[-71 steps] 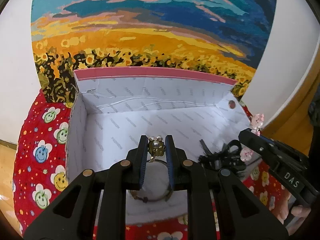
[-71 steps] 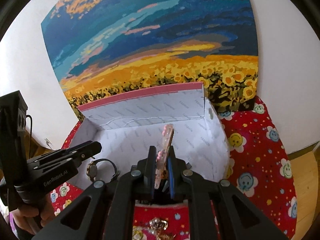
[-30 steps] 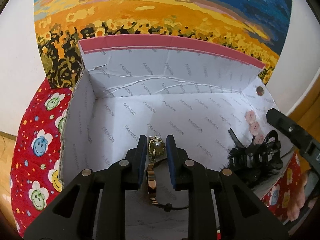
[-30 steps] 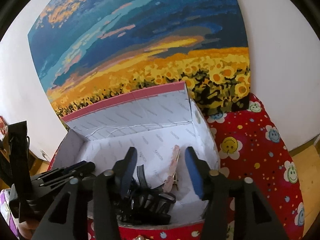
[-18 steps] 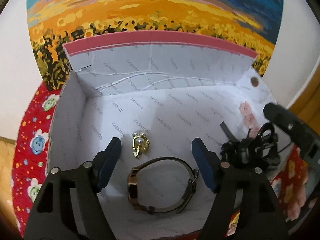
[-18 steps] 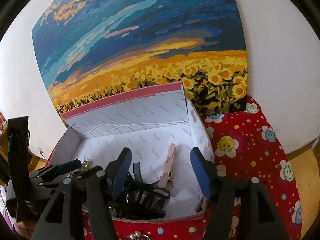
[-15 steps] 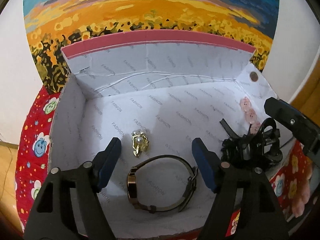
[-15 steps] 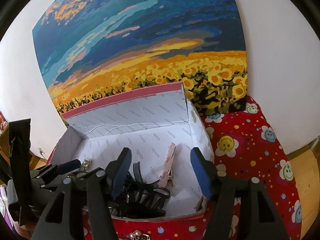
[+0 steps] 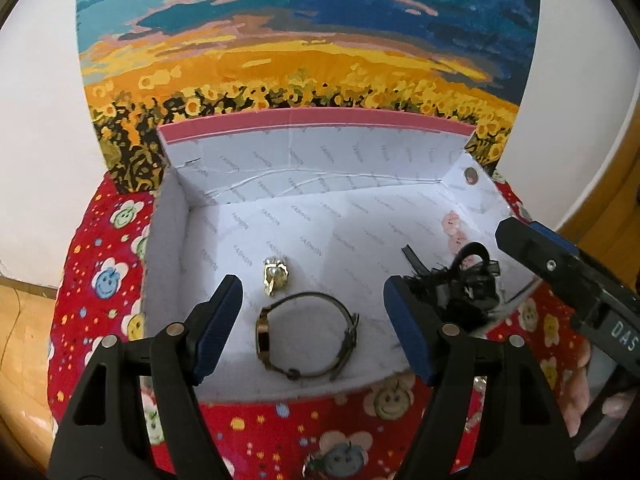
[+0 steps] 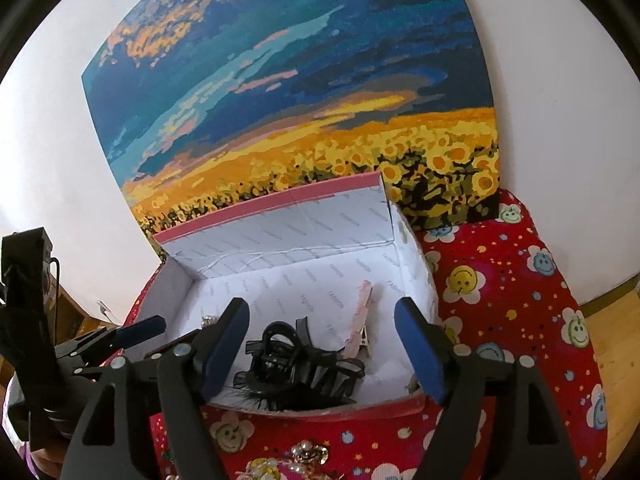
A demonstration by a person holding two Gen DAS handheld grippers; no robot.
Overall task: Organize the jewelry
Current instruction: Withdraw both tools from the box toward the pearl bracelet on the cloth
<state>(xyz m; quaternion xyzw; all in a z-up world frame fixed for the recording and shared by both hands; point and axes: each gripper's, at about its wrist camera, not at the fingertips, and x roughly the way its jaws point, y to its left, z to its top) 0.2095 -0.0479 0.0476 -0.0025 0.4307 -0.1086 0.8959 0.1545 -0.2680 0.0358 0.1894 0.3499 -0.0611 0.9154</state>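
An open white-lined box (image 9: 360, 200) (image 10: 288, 240) with a pink rim stands on a red smiley-flower cloth. Inside lie a gold pearl brooch (image 9: 275, 275), a watch (image 9: 306, 336), a black hair bow clip (image 9: 460, 284) (image 10: 296, 368) and a pink flower hair clip (image 9: 454, 228) (image 10: 360, 320). My left gripper (image 9: 314, 316) is open and empty, above the box's near edge over the watch. My right gripper (image 10: 322, 344) is open and empty, above the near edge over the black clip.
A sunflower-field painting (image 9: 304, 60) (image 10: 300, 100) leans on the white wall behind the box. More loose jewelry (image 10: 288, 460) lies on the cloth (image 10: 520, 300) in front of the box. Wooden floor (image 10: 616, 340) shows beyond the cloth's edges.
My left gripper opened and dropped the brooch and watch in the box, then backed off. My right gripper opened, left the pink clip in the box and pulled back.
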